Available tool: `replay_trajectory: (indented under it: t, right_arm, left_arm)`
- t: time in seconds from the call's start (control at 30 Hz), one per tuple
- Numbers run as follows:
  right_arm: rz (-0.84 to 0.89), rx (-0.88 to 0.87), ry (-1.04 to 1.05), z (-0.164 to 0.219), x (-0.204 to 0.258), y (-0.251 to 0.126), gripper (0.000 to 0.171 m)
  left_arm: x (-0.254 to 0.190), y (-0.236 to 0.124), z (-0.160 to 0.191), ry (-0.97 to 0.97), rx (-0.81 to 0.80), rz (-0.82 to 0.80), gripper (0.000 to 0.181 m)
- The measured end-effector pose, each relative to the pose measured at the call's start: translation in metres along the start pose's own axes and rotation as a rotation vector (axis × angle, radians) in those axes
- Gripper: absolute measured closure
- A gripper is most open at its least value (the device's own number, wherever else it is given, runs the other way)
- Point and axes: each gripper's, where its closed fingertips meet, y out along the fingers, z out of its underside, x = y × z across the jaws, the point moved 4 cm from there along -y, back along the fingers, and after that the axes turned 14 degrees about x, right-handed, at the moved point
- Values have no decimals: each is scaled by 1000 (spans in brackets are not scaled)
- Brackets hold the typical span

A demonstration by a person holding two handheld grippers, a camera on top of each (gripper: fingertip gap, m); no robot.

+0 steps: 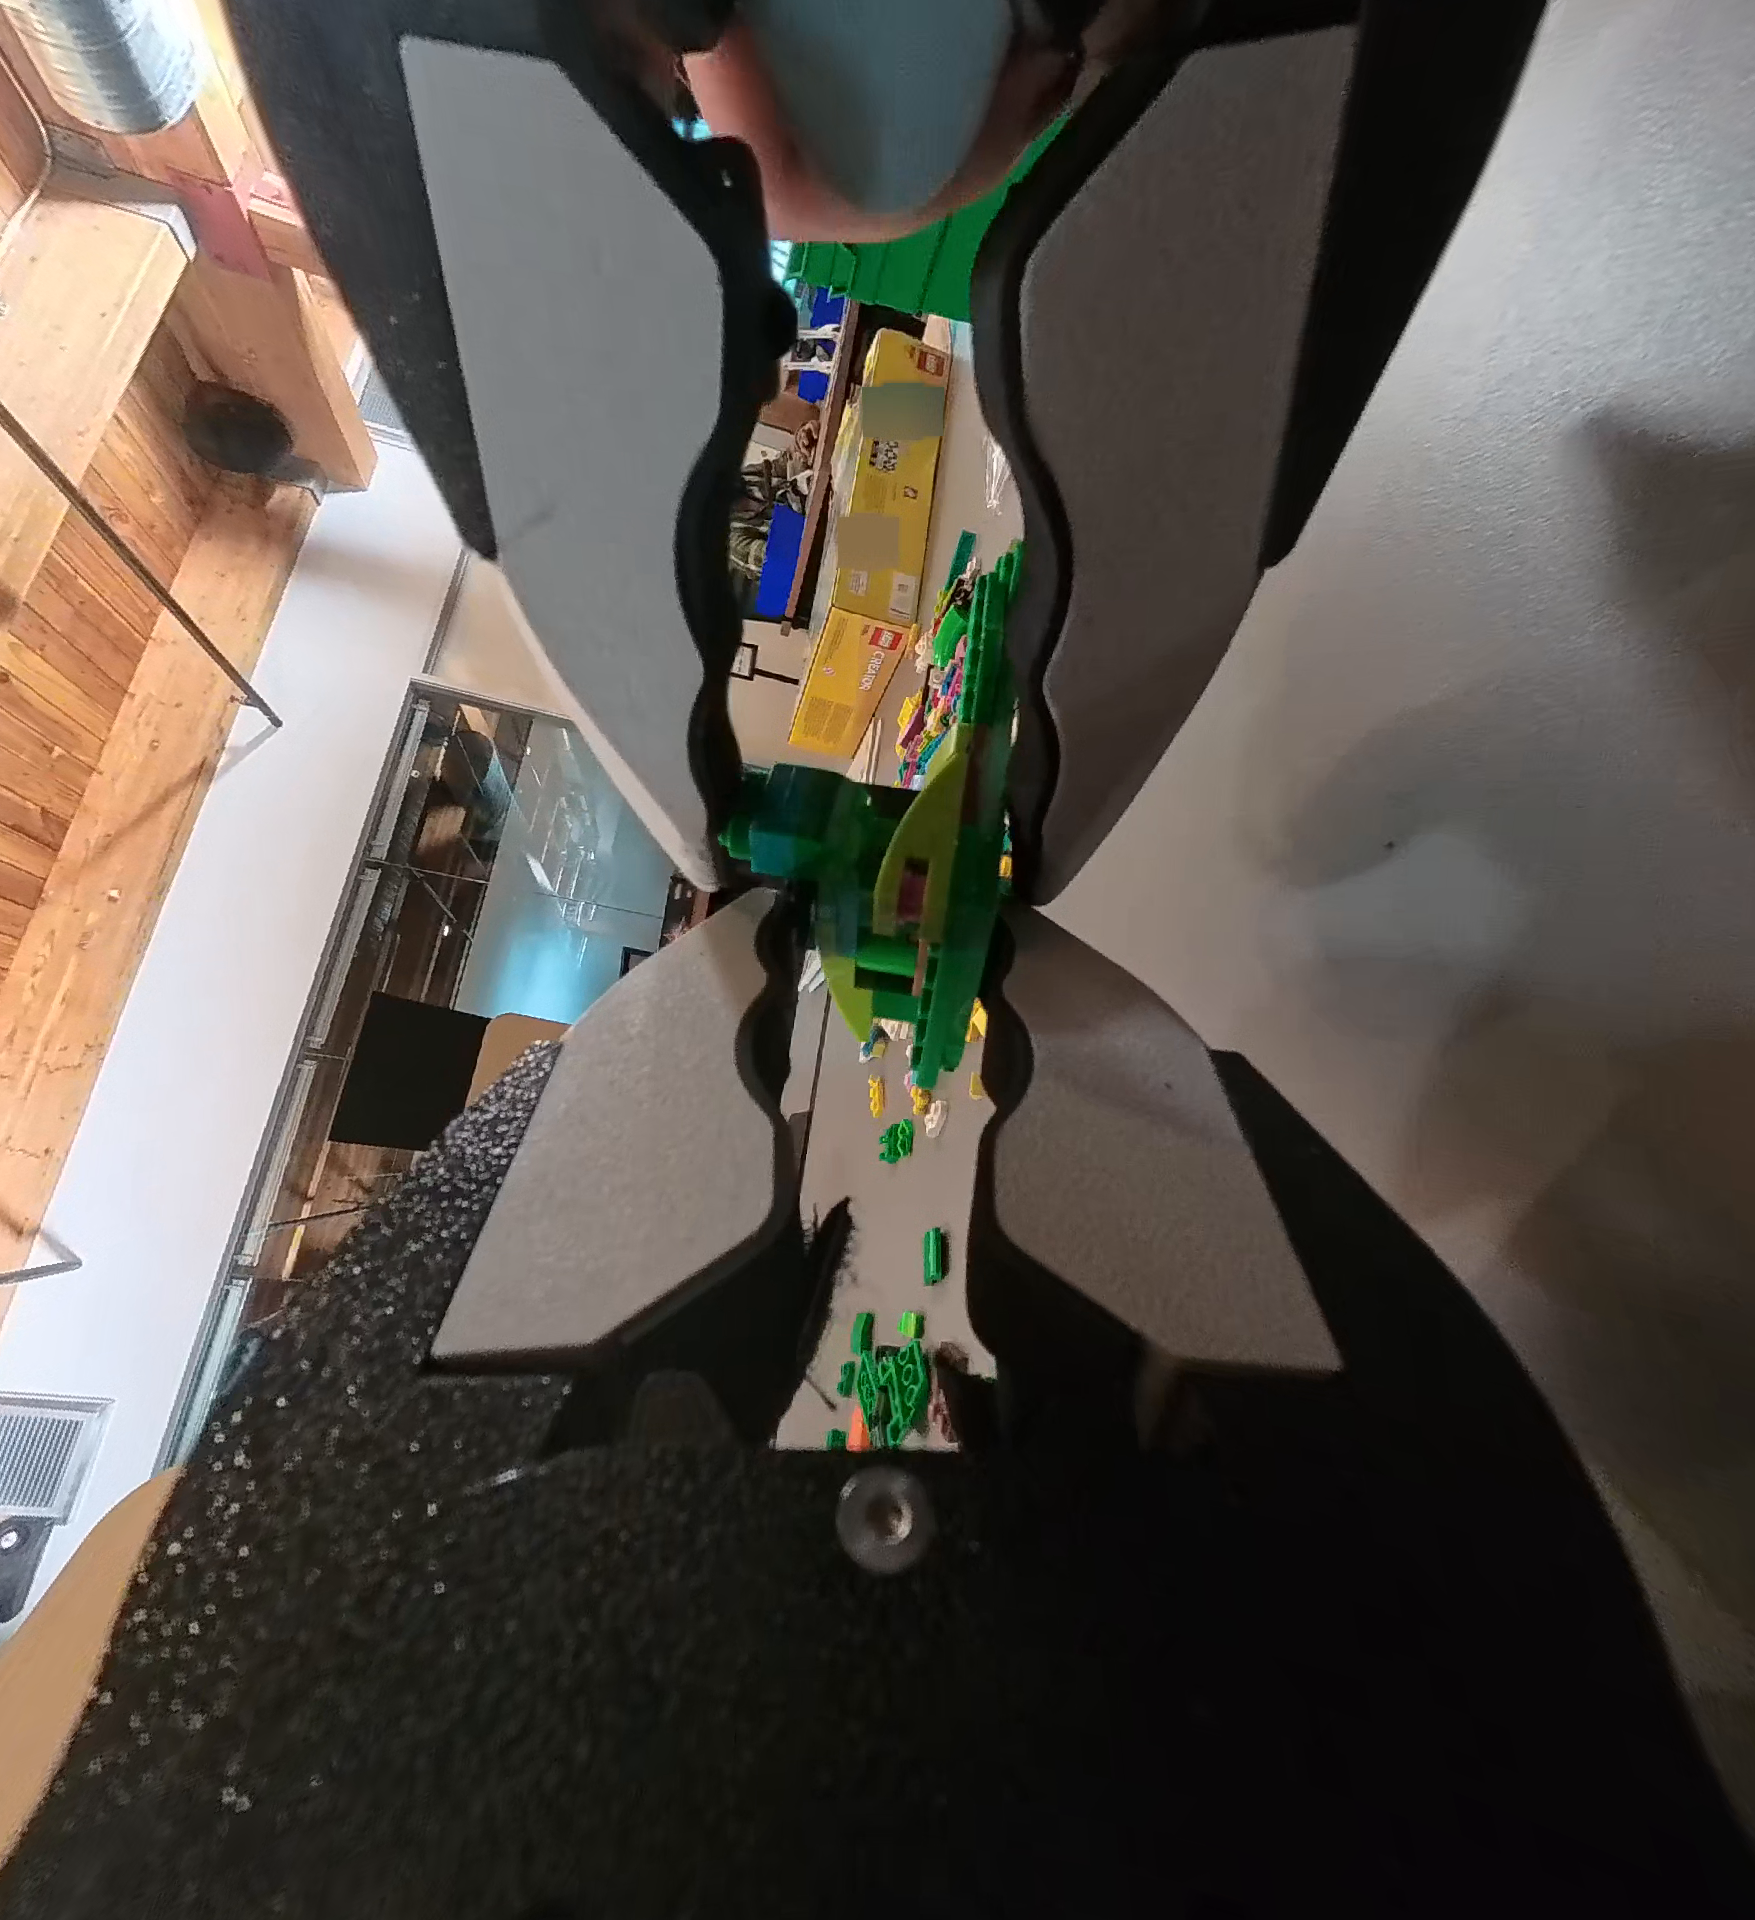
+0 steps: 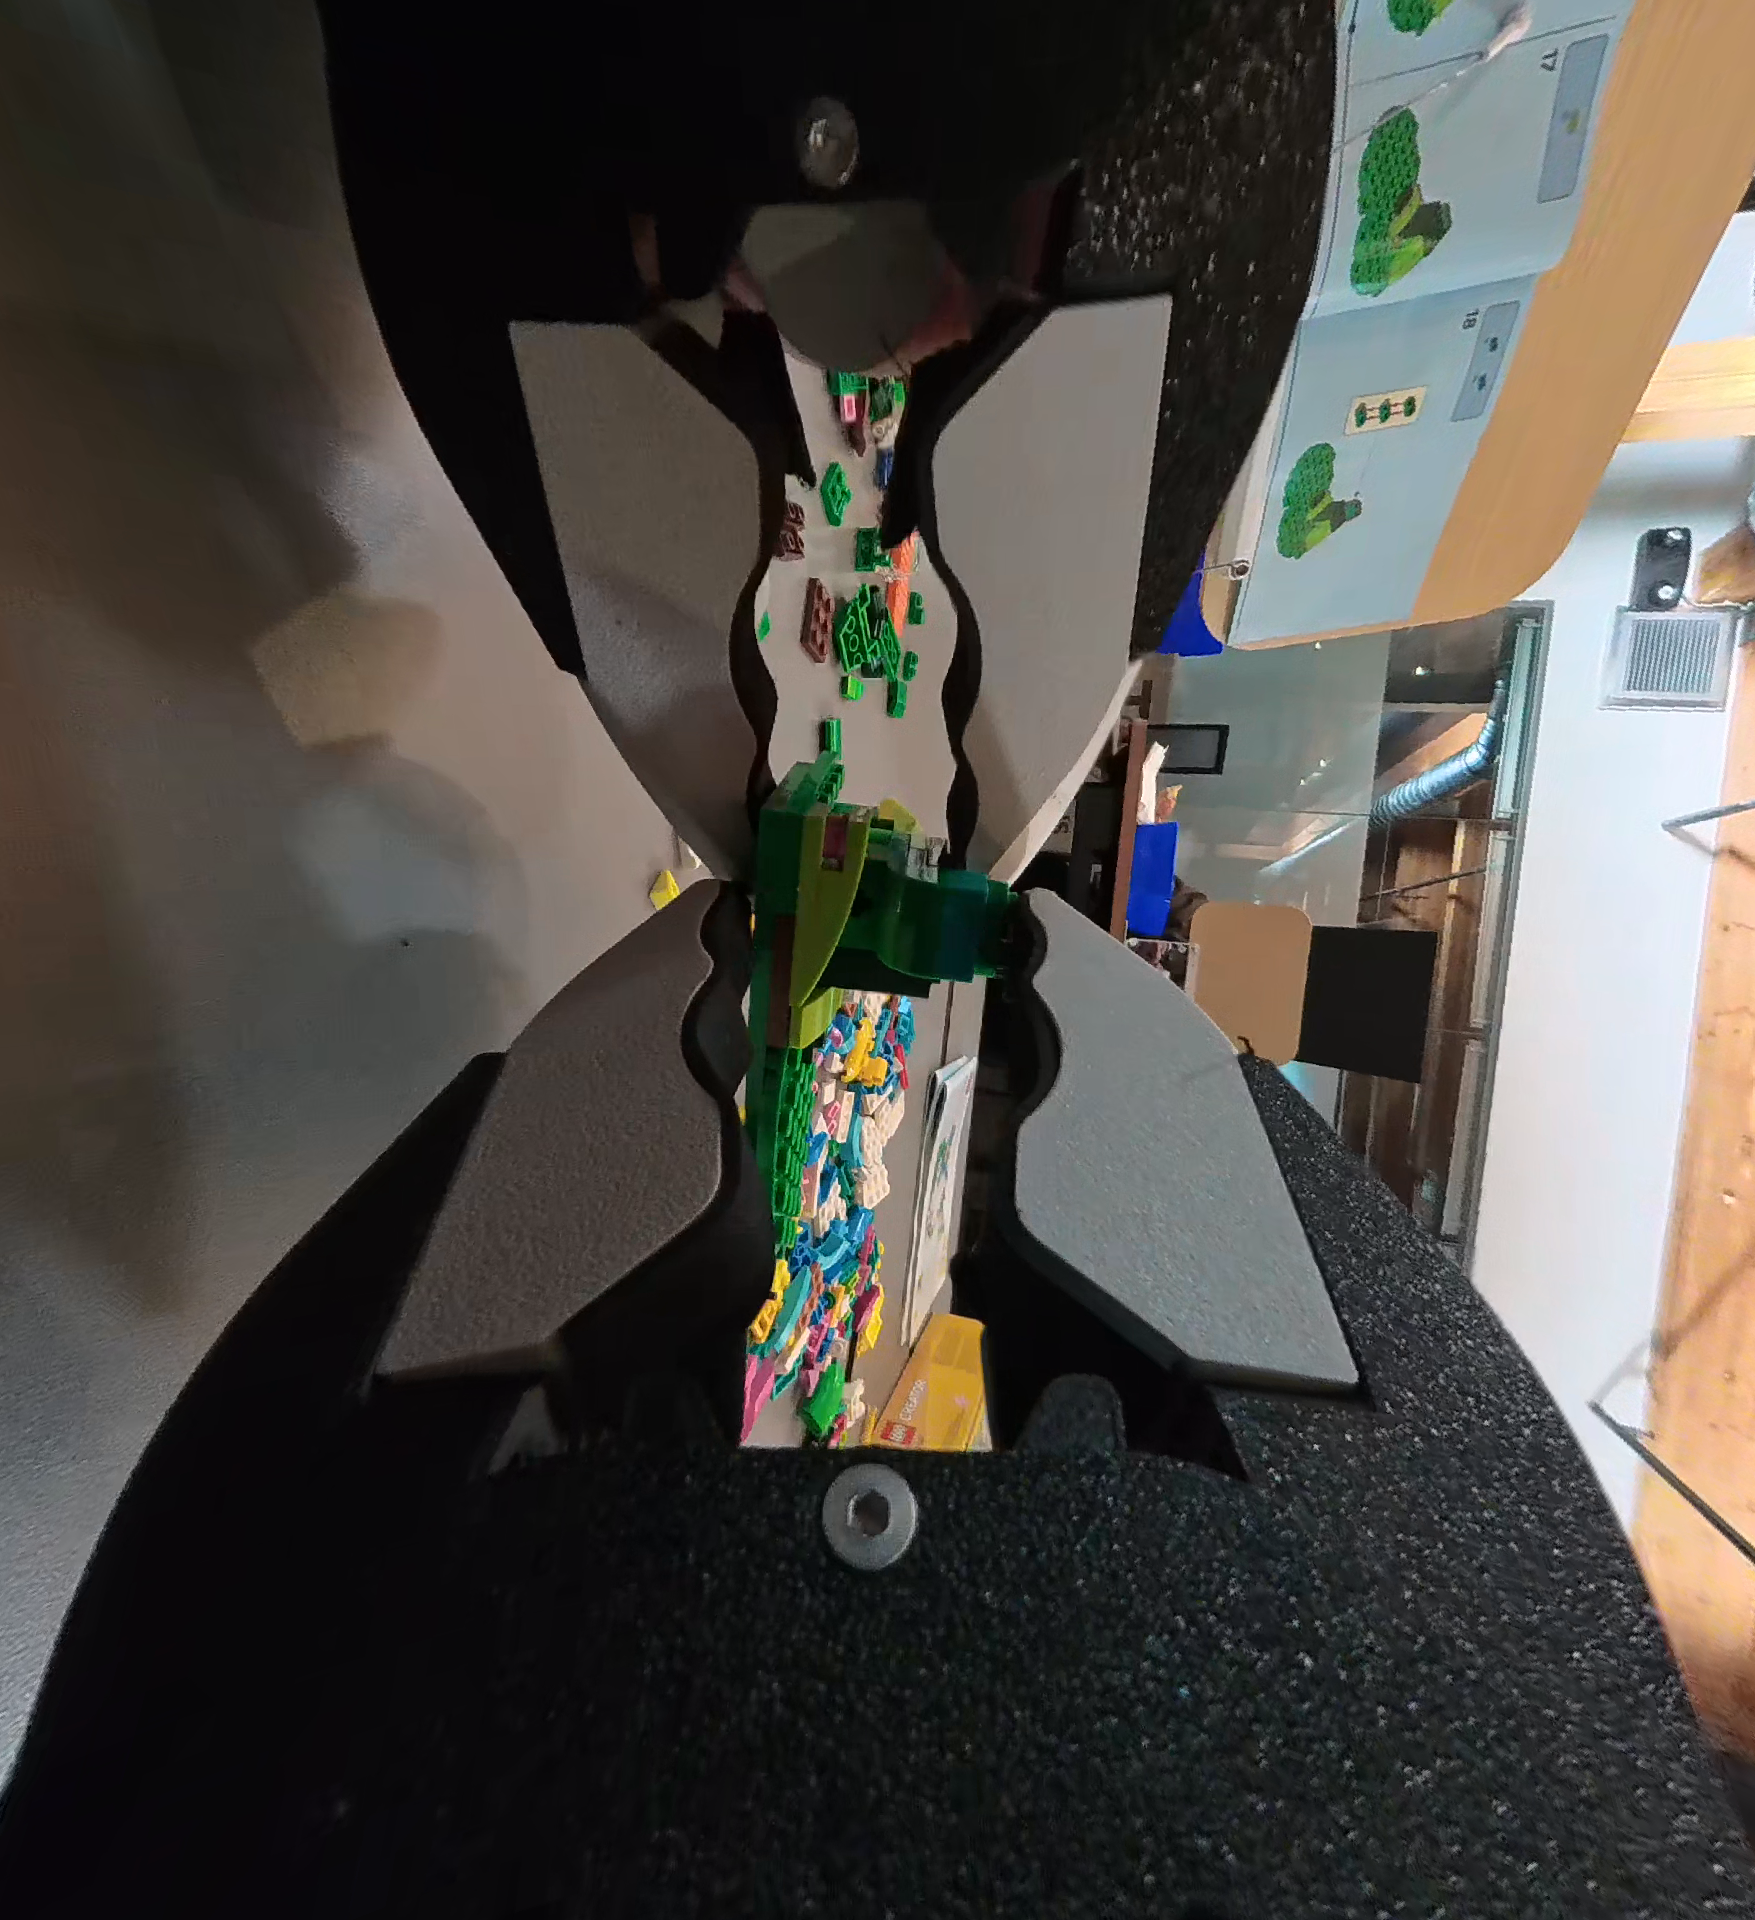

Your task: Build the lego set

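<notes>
1. The pale table (image 1: pixel 1579 520) carries everything
2. The left claw (image 1: pixel 883 940) and right claw (image 2: pixel 878 930) meet tip to tip, each clamped on the same green lego build (image 2: pixel 852 914), held up off the table
3. Yellow boxes (image 1: pixel 878 540) lie beyond
4. Loose green bricks (image 2: pixel 868 634) and a mixed coloured pile (image 2: pixel 842 1195) are scattered on the table
</notes>
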Motion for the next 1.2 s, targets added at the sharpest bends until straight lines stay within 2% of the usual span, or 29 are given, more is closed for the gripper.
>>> replay_trajectory:
  t: [0.27,0.37,0.4,0.47,0.5,0.7,0.87,0.97,1.03,1.2]
  right_arm:
    - [-8,-9,25,2,3,2,125]
    - [-48,-29,88,4,9,7,123]
    - [-59,-47,138,7,8,7,121]
    - [-97,-70,257,16,3,8,94]
    - [-109,-88,314,22,0,8,88]
    - [31,-286,702,73,-39,10,90]
    - [195,-339,1040,122,-79,44,95]
    - [279,-352,1211,146,-88,66,97]
    - [266,-358,1274,153,-83,75,98]
    - [249,-337,1244,155,-62,74,105]
  left_arm:
    - [-3,2,0,7,4,15,148]
    - [-8,6,3,-4,10,73,148]
    - [-8,7,4,-9,17,75,148]
    - [-6,8,7,-13,27,62,148]
    - [-6,9,9,-20,34,65,148]
    - [-1,13,19,-90,69,71,148]
    - [1,17,27,-105,118,52,148]
    - [2,19,32,-120,141,53,148]
    - [2,20,35,-124,153,55,148]
    - [1,23,41,-140,184,66,148]
